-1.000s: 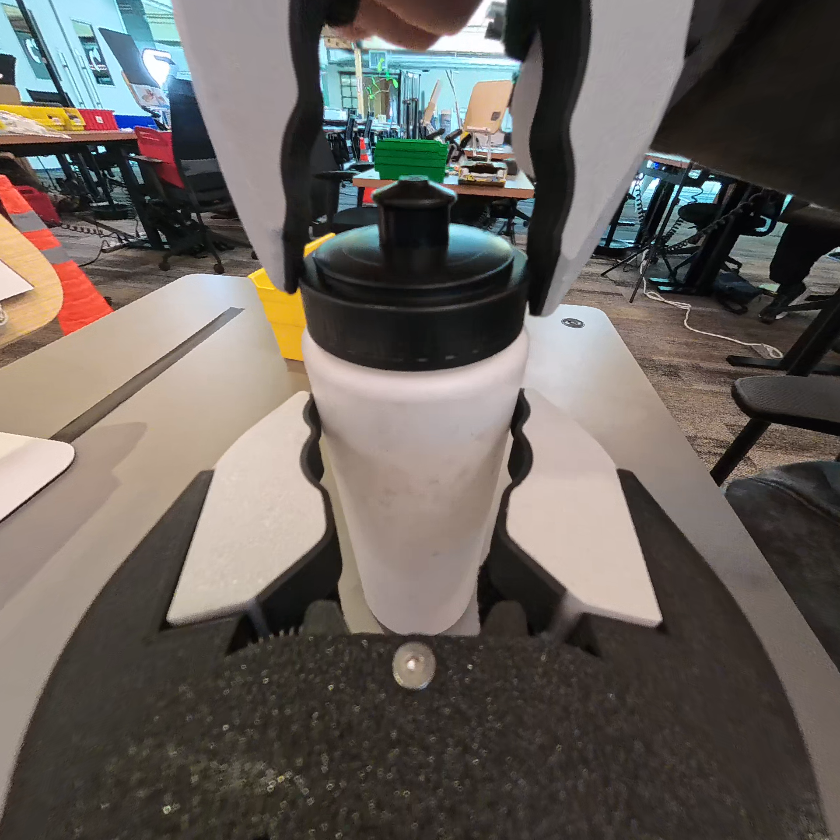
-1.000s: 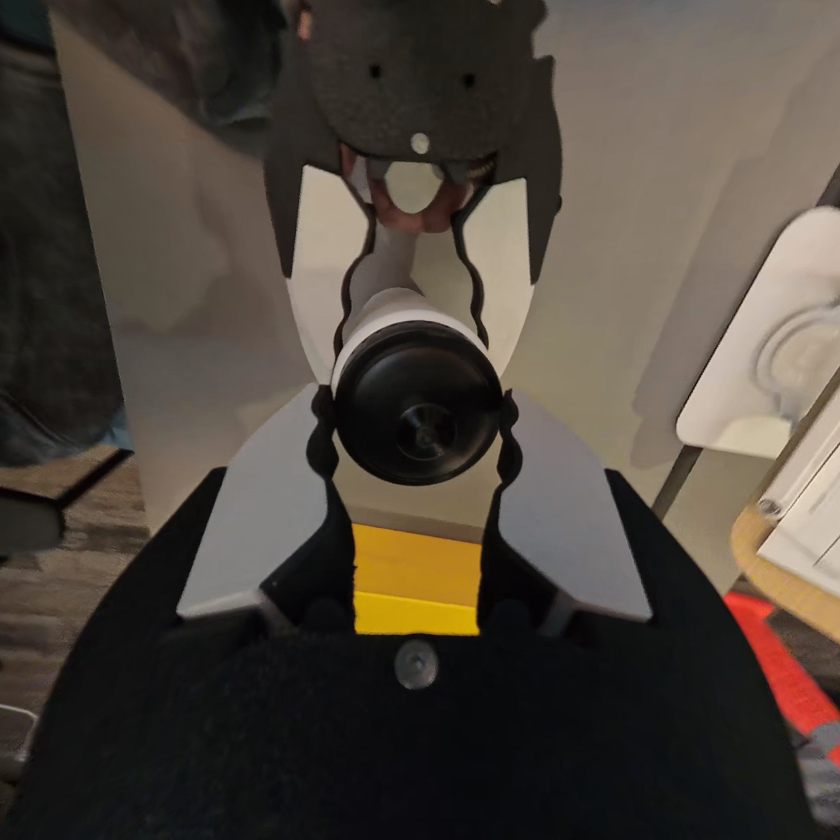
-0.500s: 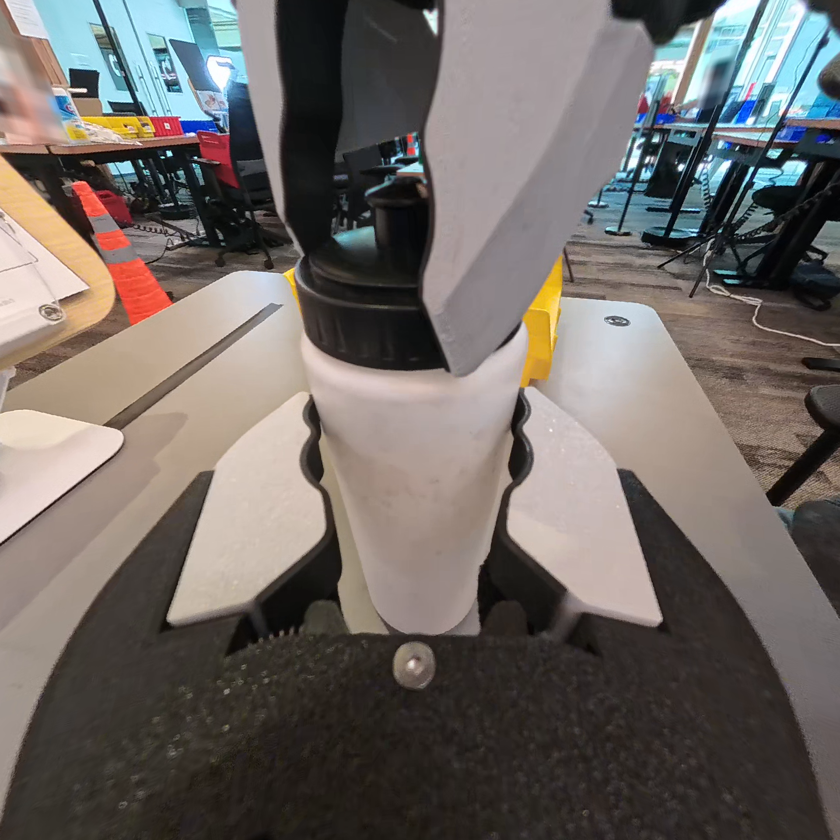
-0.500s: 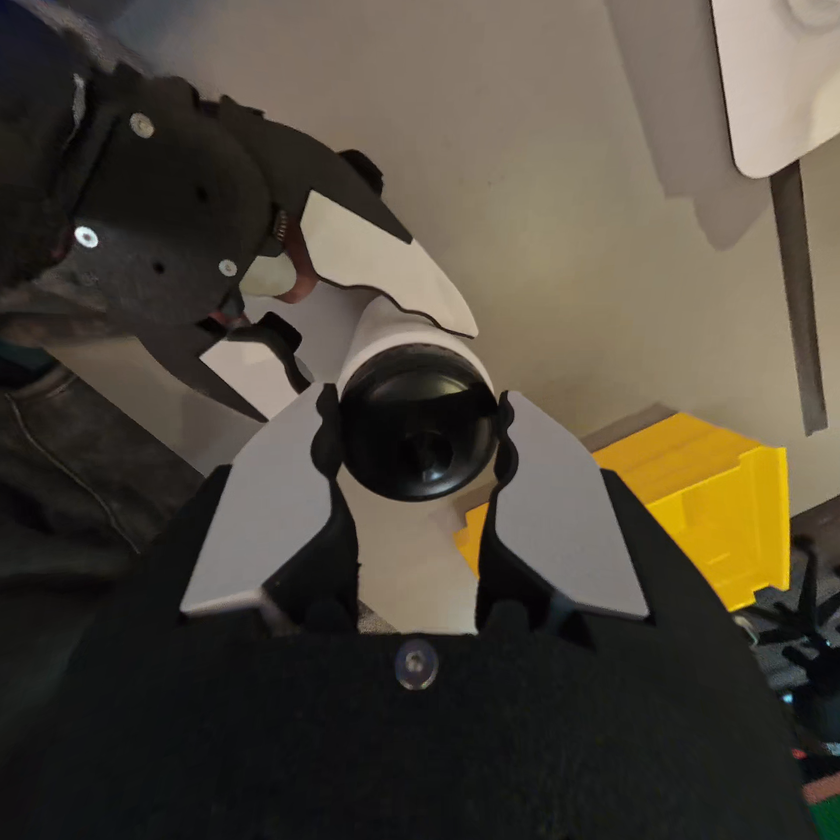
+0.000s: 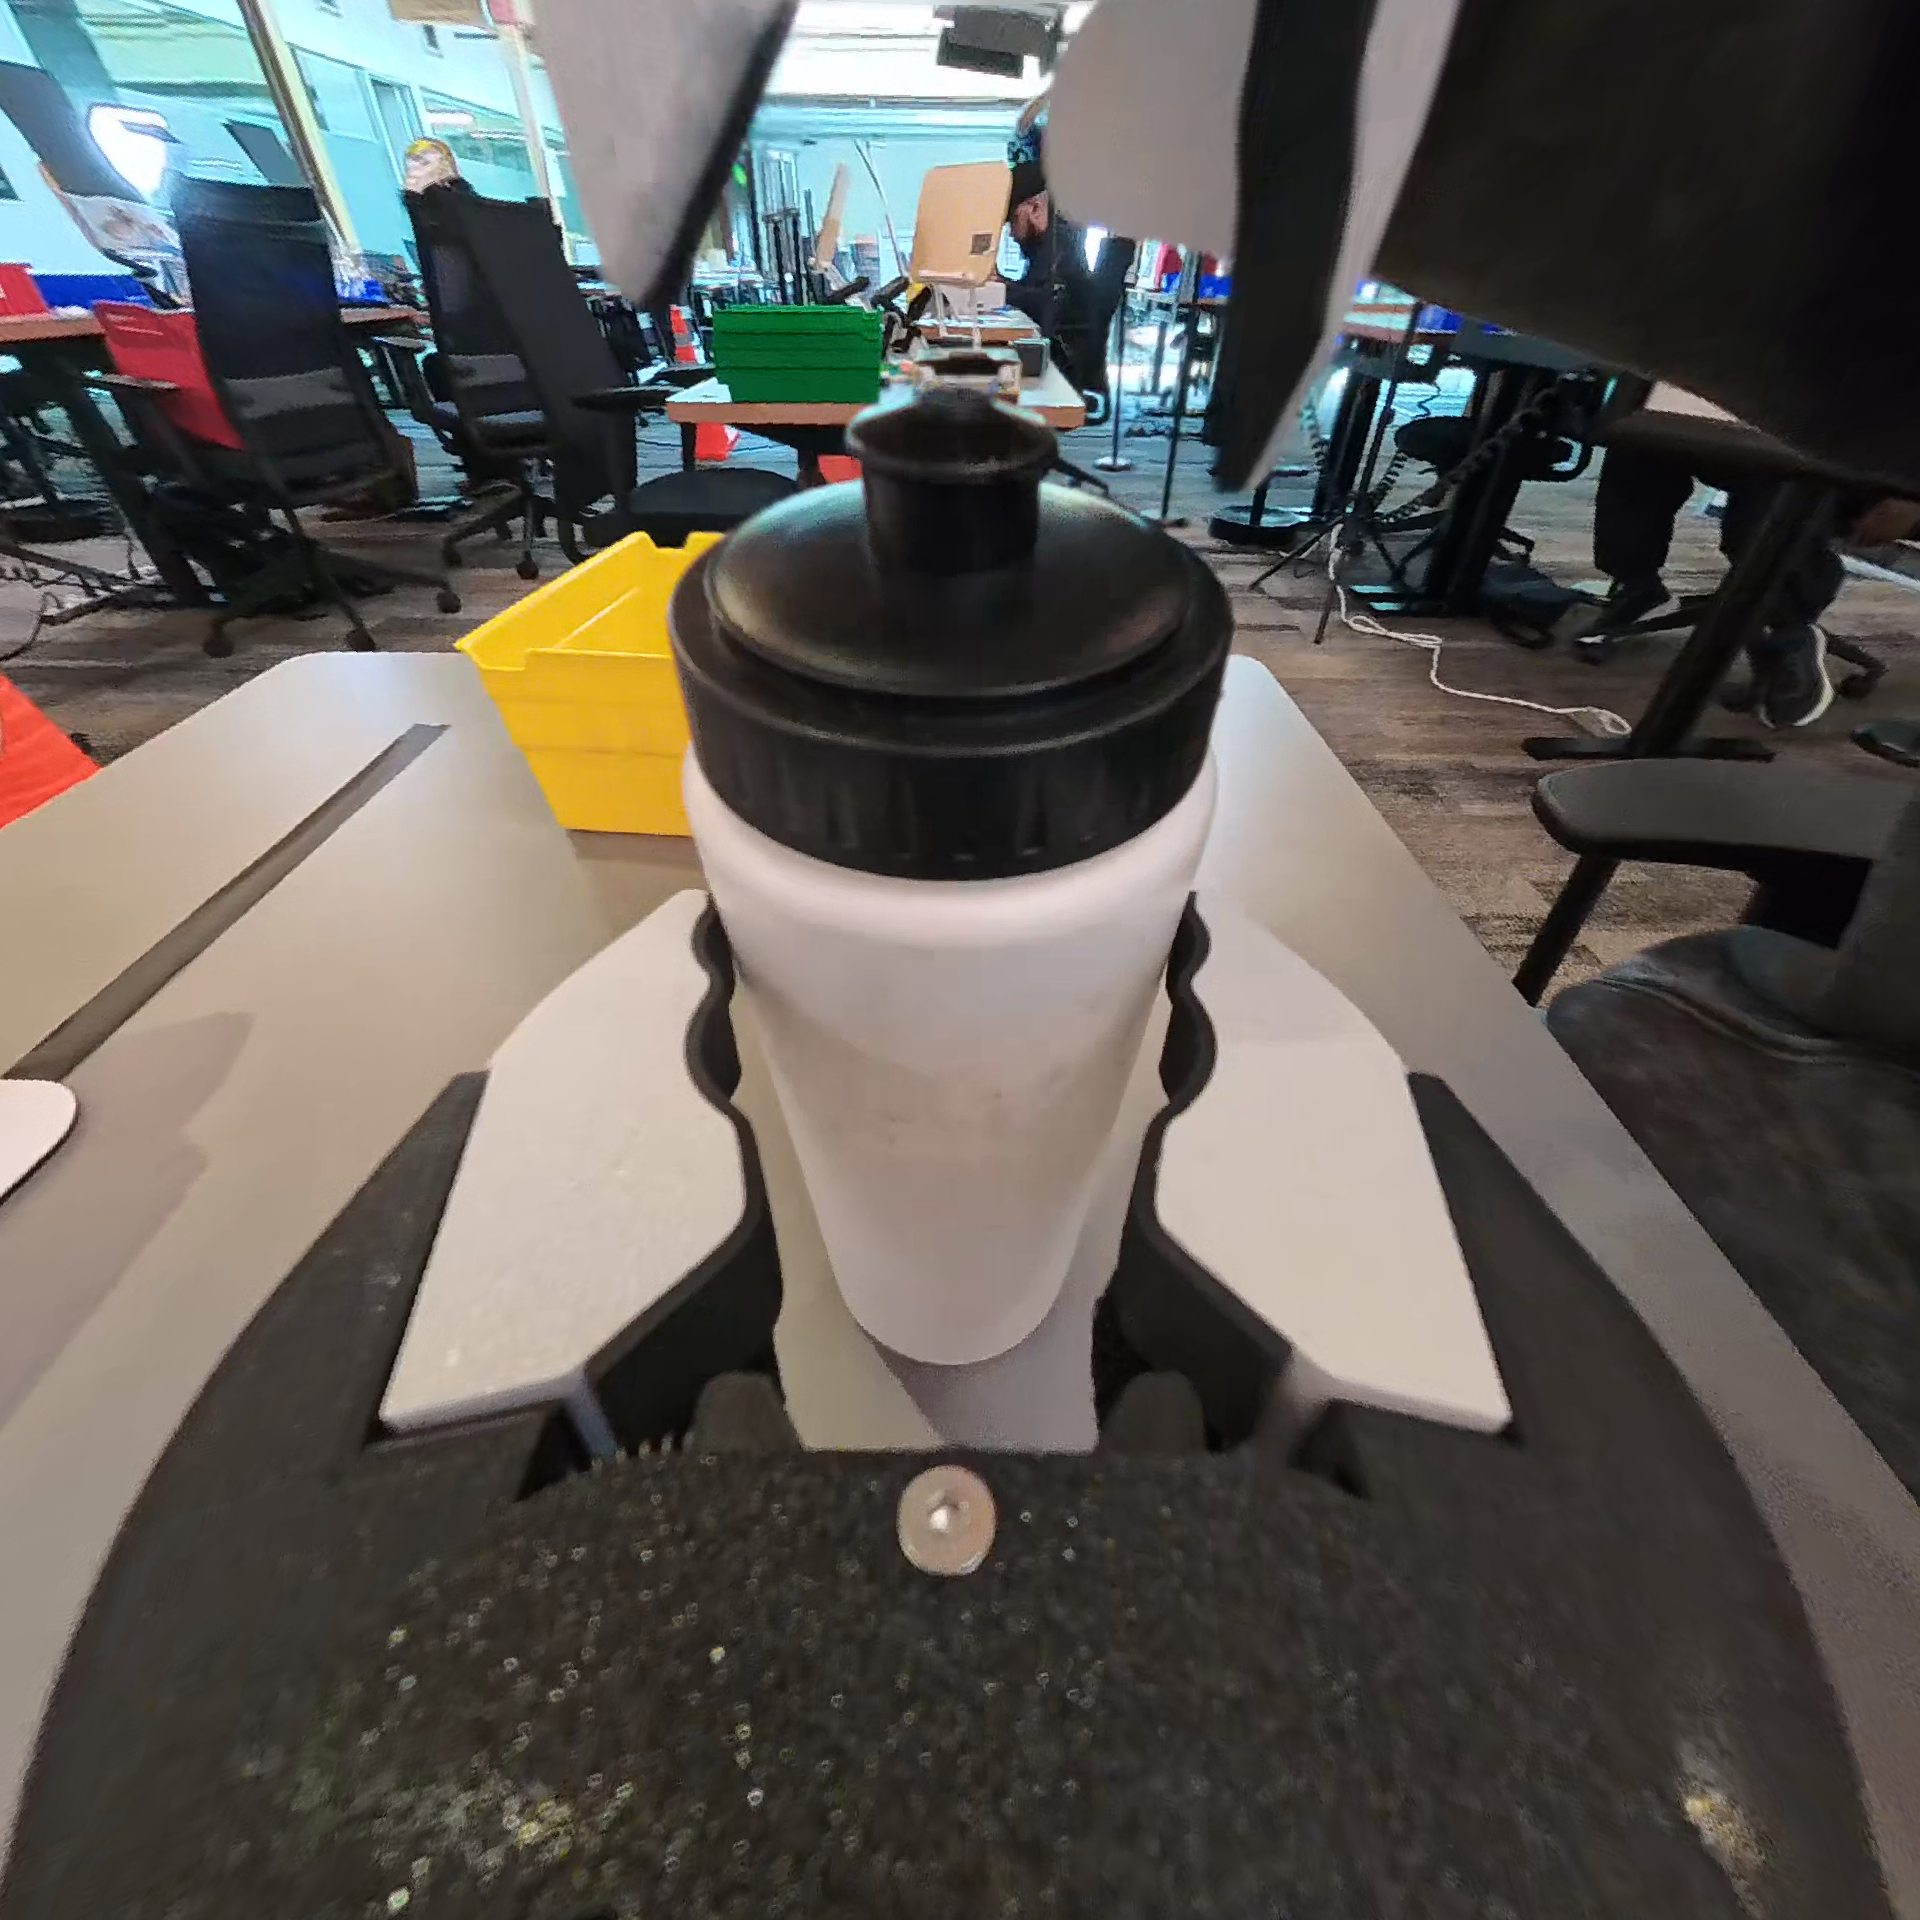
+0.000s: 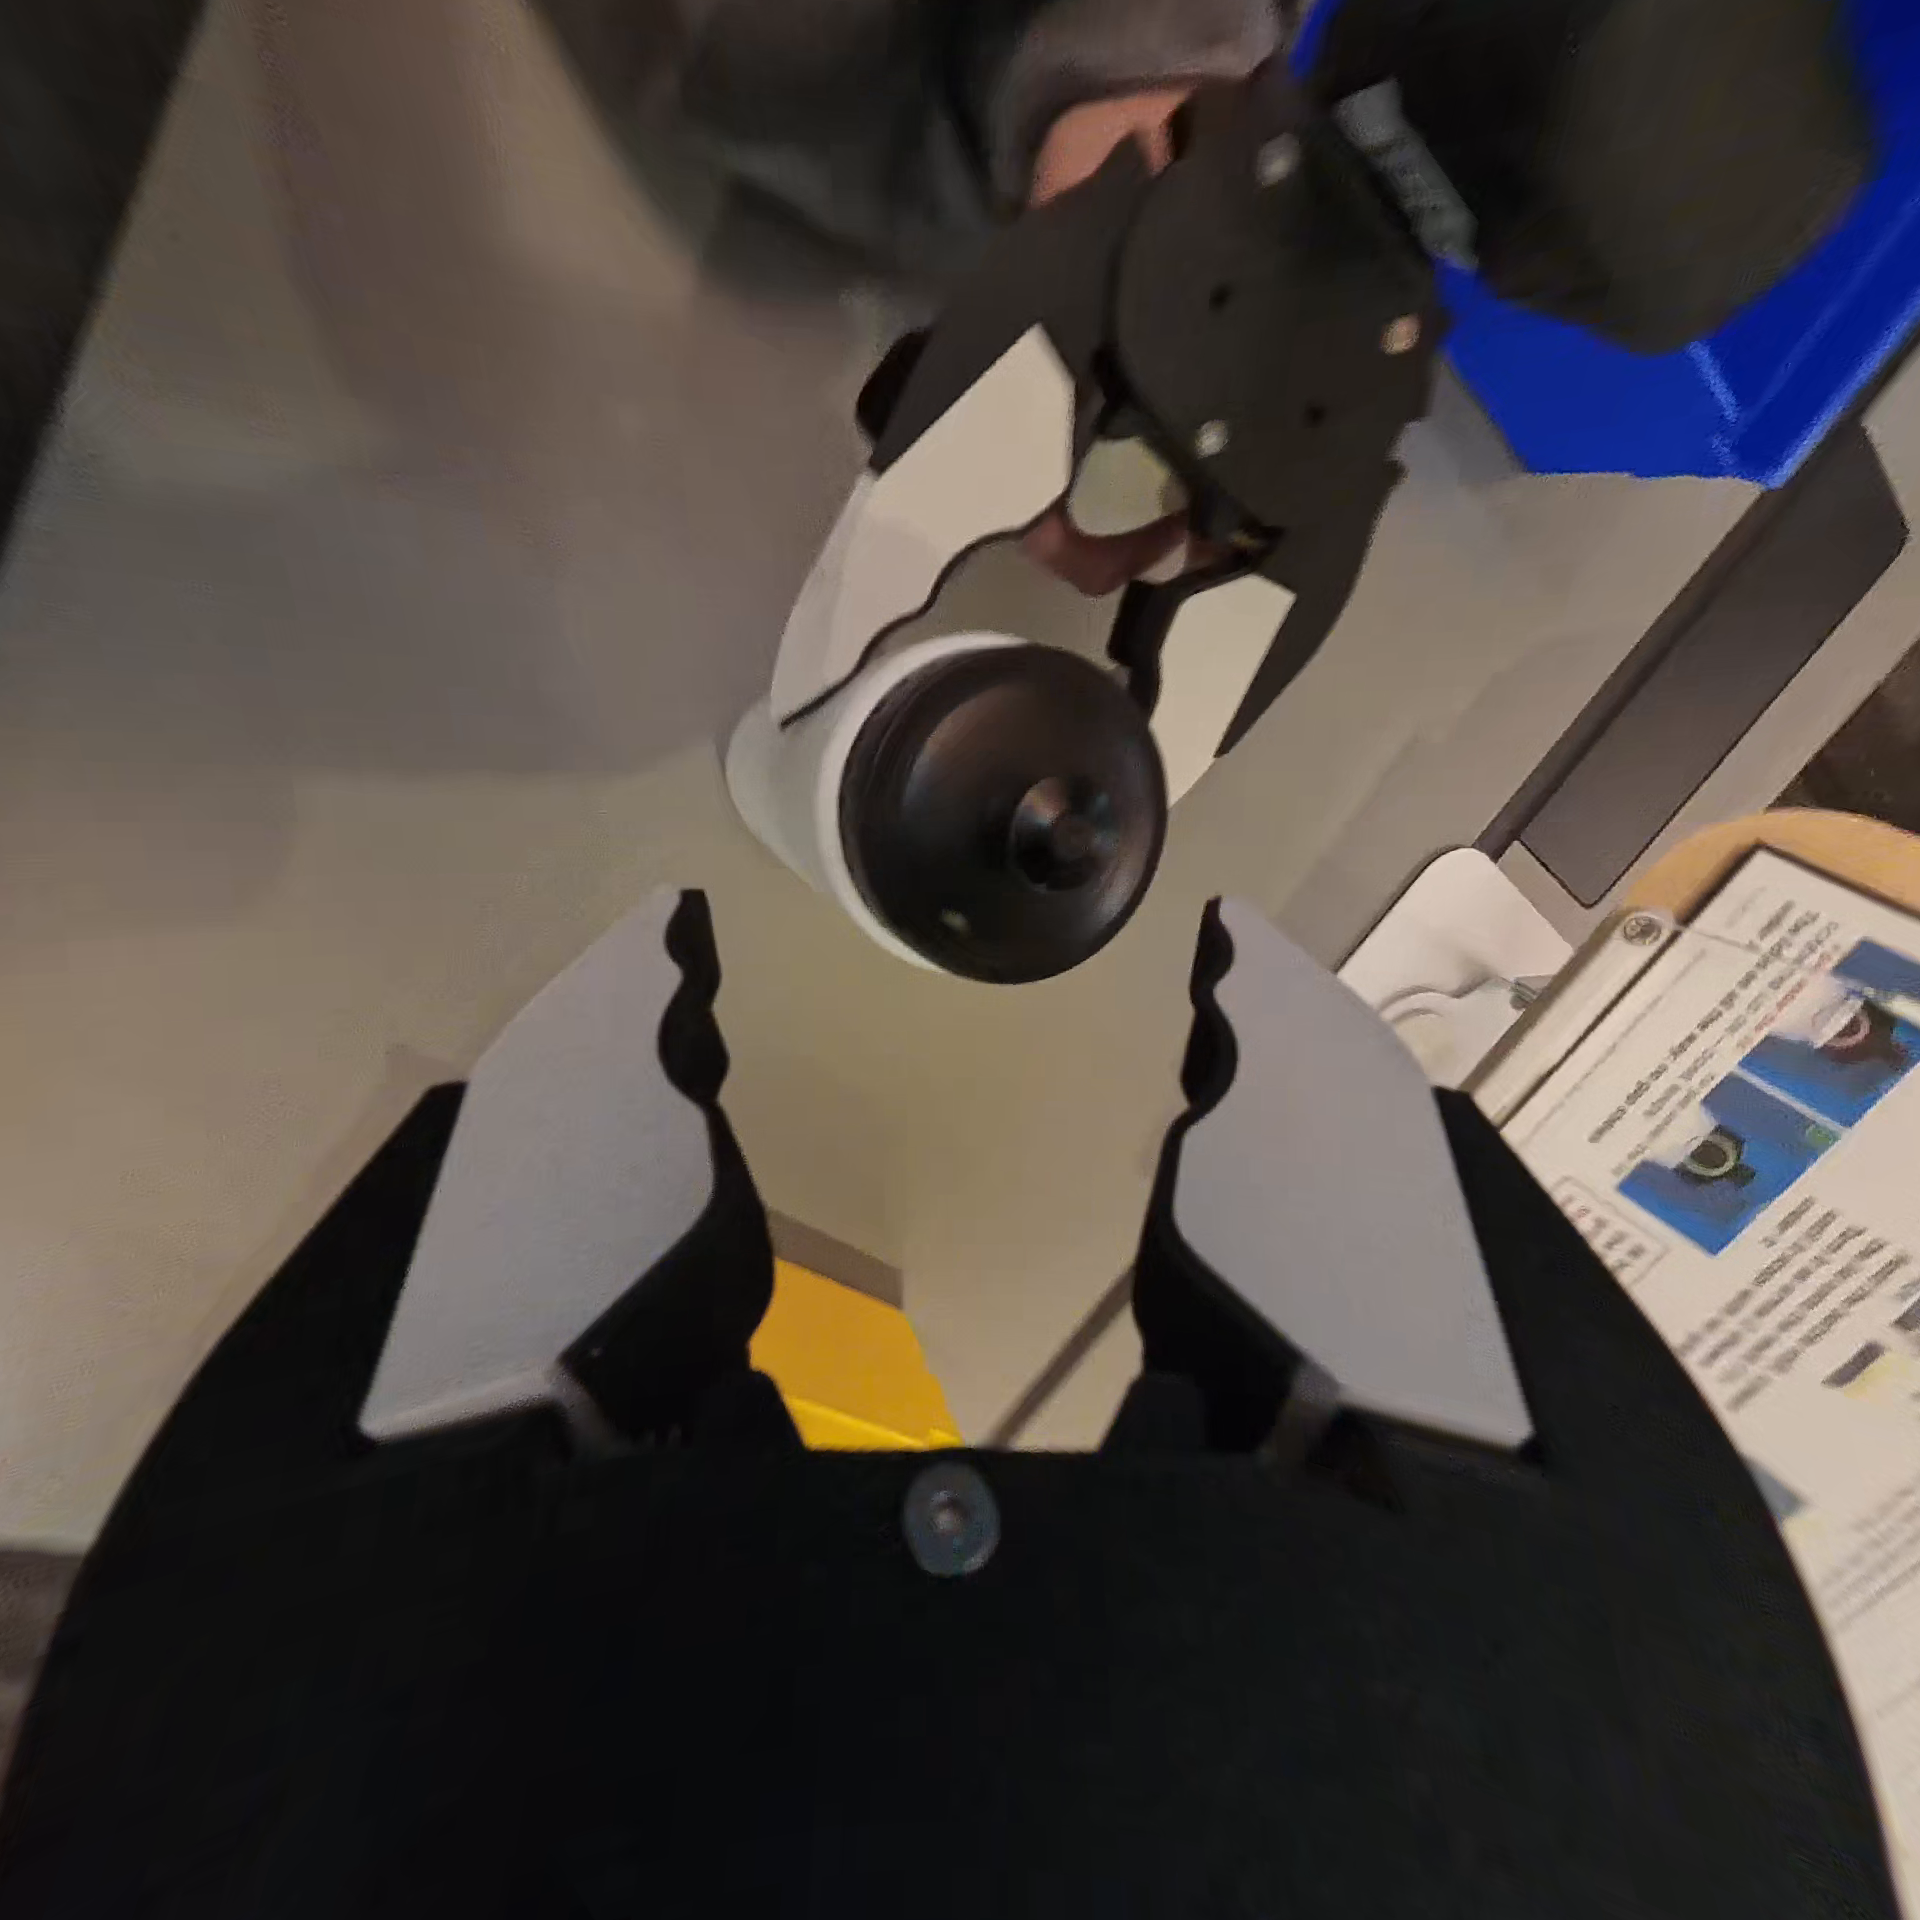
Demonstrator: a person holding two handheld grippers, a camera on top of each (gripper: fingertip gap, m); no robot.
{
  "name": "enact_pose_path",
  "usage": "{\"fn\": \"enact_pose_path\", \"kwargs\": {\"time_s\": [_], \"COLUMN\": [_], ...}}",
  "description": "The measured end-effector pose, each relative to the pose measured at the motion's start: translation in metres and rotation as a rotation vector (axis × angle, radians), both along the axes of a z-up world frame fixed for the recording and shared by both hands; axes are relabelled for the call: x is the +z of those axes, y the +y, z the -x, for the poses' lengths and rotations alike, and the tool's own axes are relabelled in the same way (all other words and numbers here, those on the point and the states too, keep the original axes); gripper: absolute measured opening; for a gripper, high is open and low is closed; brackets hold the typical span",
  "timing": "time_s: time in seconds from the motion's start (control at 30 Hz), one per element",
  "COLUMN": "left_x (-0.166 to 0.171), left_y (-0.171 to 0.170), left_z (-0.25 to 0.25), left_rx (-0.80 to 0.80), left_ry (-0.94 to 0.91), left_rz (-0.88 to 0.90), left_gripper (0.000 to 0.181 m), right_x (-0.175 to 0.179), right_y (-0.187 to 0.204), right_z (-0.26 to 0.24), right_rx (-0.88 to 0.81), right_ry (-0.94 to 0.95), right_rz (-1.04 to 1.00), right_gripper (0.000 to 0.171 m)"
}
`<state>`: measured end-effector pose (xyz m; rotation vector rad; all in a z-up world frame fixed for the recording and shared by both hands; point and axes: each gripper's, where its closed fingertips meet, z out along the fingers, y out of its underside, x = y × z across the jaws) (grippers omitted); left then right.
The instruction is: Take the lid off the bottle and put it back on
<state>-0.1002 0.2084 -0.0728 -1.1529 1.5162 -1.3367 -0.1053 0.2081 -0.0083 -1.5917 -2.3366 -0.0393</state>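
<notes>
The left gripper is clenched on the white bottle: one wavy black pad presses each side of the bottle body, below the lid. The bottle stands upright on the grey table, centred between the two fingers. The black lid sits on the bottle neck, with its spout at the top.

To the left of the left gripper, the edge of a white plate lies on the table. Beyond the fingers, behind and to the left of the bottle, a yellow bin rests near the far table edge.

The right gripper is released, its fingers spread with nothing between them. In the left wrist view its two fingers hang above the lid, one on each side, clear of it. In the right wrist view the lid lies just beyond and slightly right of its fingertips, without contact. A sliver of the yellow bin shows between the finger bases. To the right of this gripper lies a printed sheet; farther off, at upper right, is a blue bin.
</notes>
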Motion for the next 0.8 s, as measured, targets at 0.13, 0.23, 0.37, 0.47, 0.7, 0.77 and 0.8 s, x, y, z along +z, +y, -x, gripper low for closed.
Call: {"fn": "enact_pose_path", "kwargs": {"time_s": [0.13,0.23,0.37,0.47,0.7,0.77,0.8], "left_x": [0.0,0.0,0.0,0.0,-0.001,-0.002,-0.002], "left_y": [-0.005,-0.007,-0.003,-0.001,-0.007,-0.008,-0.008], "left_z": [-0.001,-0.004,-0.008,-0.01,-0.02,-0.023,-0.024], "left_rx": [-0.012,-0.016,0.007,0.027,0.109,0.131,0.143], "left_ry": [0.016,0.011,0.006,0.0,0.02,0.022,0.025], "left_rz": [-0.018,0.003,0.036,0.048,0.017,0.01,0.006], "left_gripper": [0.08,0.08,0.08,0.08,0.08,0.079,0.079], "right_x": [-0.007,-0.01,-0.013,-0.012,-0.014,-0.014,-0.015], "right_y": [0.002,-0.002,0.004,0.007,-0.003,-0.005,-0.005], "right_z": [-0.001,0.004,0.004,0.001,-0.011,-0.015,-0.015], "right_rx": [0.119,0.159,0.188,0.124,-0.056,-0.114,-0.148], "right_ry": [-0.128,-0.164,-0.21,-0.215,-0.135,-0.109,-0.09], "right_rz": [0.054,0.159,0.195,0.203,0.148,0.136,0.132], "right_gripper": [0.076,0.071,0.059,0.057,0.057,0.057,0.057]}}
